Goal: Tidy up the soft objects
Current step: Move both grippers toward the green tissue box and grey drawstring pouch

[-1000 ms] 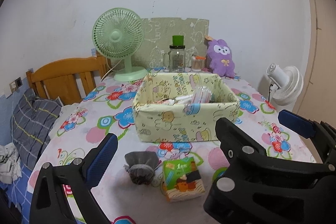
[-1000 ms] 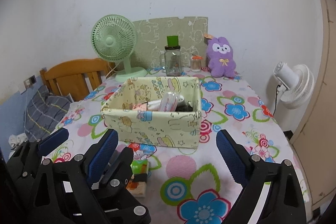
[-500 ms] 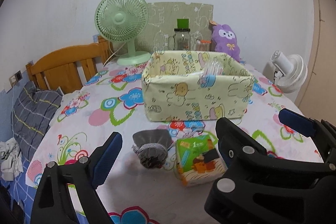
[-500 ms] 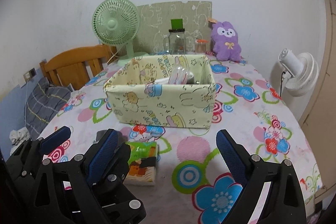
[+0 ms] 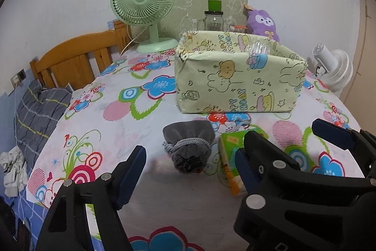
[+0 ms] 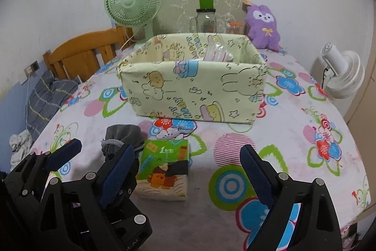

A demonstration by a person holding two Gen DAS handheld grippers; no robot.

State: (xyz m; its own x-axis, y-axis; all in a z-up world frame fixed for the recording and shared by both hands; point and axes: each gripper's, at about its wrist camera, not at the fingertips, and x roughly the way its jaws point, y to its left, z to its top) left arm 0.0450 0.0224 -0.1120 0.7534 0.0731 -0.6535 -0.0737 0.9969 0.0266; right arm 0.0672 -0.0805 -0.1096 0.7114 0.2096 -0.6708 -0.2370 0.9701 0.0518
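Grey drawstring pouch [image 5: 188,147] on bench [image 5: 105,133] at 6 o'clock of fabric box [image 5: 237,77], between closing, untouching left claw [image 5: 188,171]; right claw [image 6: 185,171] spread over tissue pack [image 6: 164,168], apparently for paired pickup.

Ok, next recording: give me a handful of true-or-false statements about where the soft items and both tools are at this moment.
1. The grey drawstring pouch lies on the table, outside the fabric storage box. True.
2. The tissue pack is inside the box. False: it lies on the tablecloth in front of the box.
3. The right tool grips the tissue pack. False: its pads touch nothing.
4. The purple plush bunny sits behind the box, by the wall. True.
5. The left tool is clamped on the pouch. False: it is closing, pads not touching.
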